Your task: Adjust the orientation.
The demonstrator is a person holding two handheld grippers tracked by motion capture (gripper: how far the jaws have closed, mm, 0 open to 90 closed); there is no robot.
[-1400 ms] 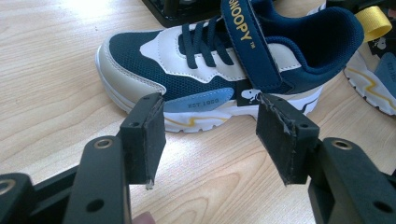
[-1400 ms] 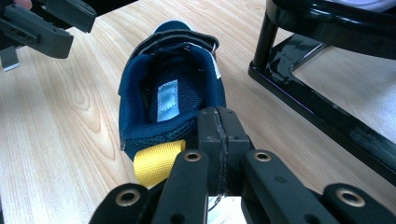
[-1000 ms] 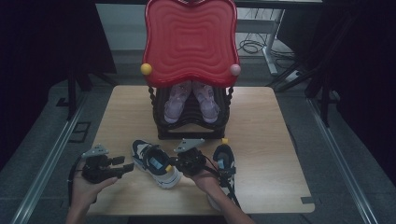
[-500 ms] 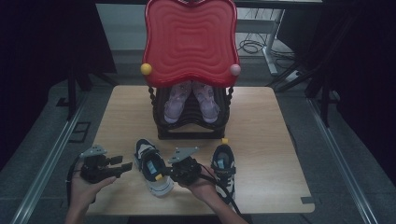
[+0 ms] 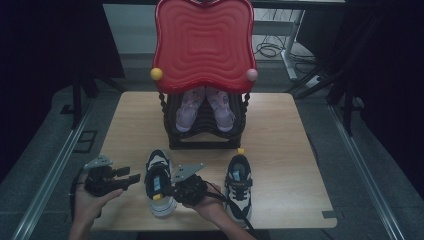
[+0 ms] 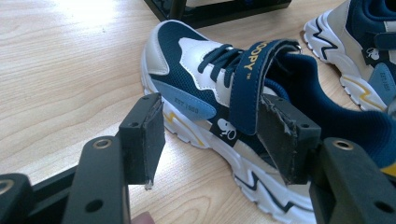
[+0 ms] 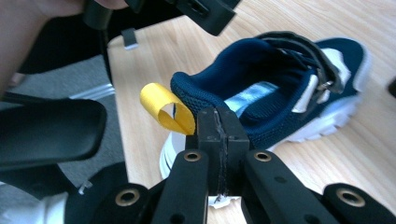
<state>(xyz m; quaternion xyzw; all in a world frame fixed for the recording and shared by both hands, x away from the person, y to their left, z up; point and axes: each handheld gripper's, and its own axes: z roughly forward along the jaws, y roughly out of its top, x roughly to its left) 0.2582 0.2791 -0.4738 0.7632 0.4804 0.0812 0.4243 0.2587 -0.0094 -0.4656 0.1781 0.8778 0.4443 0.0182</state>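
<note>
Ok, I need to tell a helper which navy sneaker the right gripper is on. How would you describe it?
On the wooden table, before the black shoe rack, lie two navy sneakers. It's the left sneaker, beside the left gripper; the right gripper pinches its heel.

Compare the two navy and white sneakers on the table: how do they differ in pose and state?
The left sneaker is gripped at its heel collar by the shut right gripper; the right sneaker lies free. The left sneaker's toe points toward the person, the right sneaker's toe away, at the shoe rack. Both share navy uppers, white soles and a yellow heel loop.
</note>
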